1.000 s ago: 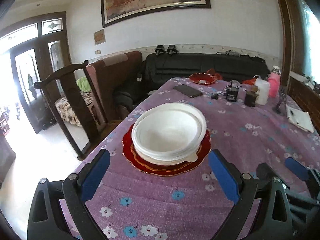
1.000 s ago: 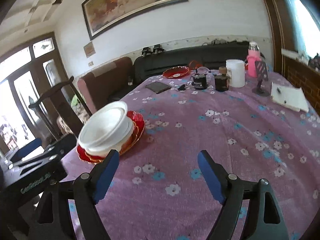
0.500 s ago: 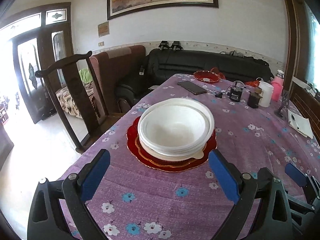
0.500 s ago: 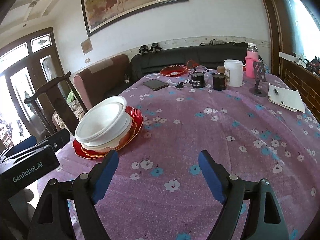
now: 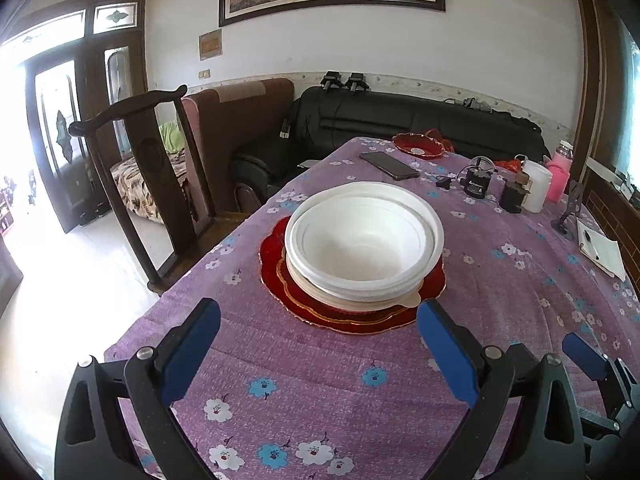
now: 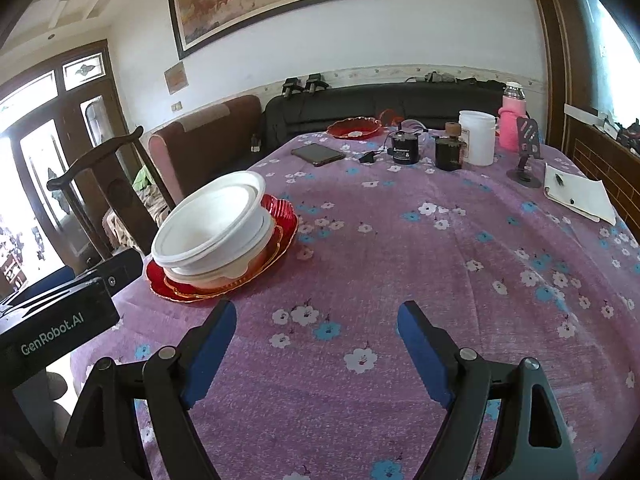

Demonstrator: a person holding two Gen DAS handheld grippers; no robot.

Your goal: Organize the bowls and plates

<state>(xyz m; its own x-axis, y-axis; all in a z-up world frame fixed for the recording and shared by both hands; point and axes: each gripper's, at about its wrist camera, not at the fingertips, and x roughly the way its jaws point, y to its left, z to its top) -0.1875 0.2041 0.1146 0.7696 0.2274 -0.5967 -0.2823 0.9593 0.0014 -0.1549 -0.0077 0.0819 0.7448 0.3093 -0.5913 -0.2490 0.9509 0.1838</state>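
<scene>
Standing near the table's left edge, the nested white plastic bowls [image 5: 362, 246] are stacked mouth-up on scalloped red glass plates [image 5: 352, 312]; being round, no long axis is noted. The left gripper [image 5: 318, 326] and right gripper [image 6: 316, 324] are held spread and empty. A one-sided grab is judged likely to tip the stack or slide it off the purple floral tablecloth [image 6: 400, 264].

"GenRobot.AI" — white lettering on black body of left hand-held gripper [image 6: 60, 316] — nothing else legible.
</scene>
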